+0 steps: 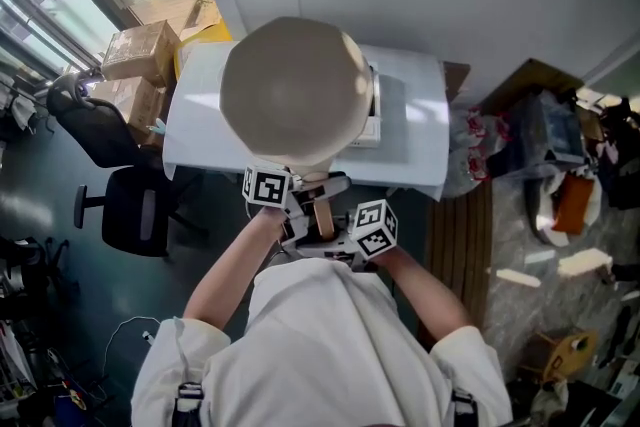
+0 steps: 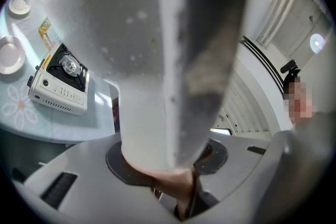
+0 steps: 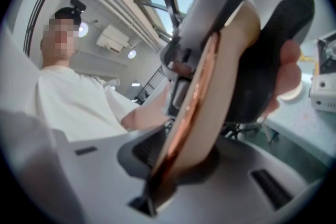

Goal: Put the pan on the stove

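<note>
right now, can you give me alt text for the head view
Seen from above, a person holds a round beige pan by its handle with the left gripper and right gripper; the pan hides much of a white table. A black office chair stands at left.

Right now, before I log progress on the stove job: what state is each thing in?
pan: held up off the table, not on the stove.
stove: on the table, burner bare.
large plate: on the table, empty.
left tool: shut on the pan.
right tool: shut on the pan's handle.
</note>
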A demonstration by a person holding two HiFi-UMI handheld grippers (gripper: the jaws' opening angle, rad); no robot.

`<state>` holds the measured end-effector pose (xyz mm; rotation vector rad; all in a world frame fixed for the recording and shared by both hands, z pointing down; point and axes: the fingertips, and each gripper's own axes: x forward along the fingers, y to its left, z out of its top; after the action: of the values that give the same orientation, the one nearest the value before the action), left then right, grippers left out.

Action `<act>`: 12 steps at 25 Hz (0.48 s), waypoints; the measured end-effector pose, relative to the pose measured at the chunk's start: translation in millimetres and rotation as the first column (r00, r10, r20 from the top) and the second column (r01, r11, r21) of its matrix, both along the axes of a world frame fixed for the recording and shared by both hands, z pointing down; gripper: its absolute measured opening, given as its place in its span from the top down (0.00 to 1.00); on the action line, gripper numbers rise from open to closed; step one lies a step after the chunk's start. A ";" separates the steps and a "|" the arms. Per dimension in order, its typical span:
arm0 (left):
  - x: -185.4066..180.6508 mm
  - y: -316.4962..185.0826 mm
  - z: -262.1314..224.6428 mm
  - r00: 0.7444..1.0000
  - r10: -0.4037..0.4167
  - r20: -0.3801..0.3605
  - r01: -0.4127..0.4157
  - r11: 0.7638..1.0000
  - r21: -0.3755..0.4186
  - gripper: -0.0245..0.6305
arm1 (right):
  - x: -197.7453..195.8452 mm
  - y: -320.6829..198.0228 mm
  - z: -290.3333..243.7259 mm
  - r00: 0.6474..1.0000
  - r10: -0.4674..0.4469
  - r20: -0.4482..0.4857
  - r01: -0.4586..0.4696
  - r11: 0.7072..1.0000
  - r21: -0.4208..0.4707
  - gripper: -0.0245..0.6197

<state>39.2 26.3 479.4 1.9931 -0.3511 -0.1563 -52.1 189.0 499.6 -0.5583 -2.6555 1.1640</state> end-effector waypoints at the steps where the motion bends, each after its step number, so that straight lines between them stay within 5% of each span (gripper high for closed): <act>1: 0.1 -2.7 1.1 1.000 0.001 -0.002 -0.001 1.000 -0.003 0.71 | -0.1 -2.8 1.0 1.000 0.001 -0.001 -0.001 1.000 -0.003 0.84; 12: -3.8 -53.5 14.7 0.998 0.060 -0.014 -0.061 0.998 -0.024 0.71 | -13.5 -58.7 11.3 0.998 0.064 -0.011 -0.065 0.998 -0.022 0.84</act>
<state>35.3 -27.2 494.2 1.9751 -0.2828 -0.1259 -65.6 130.3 511.0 -0.4724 -2.6735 1.2122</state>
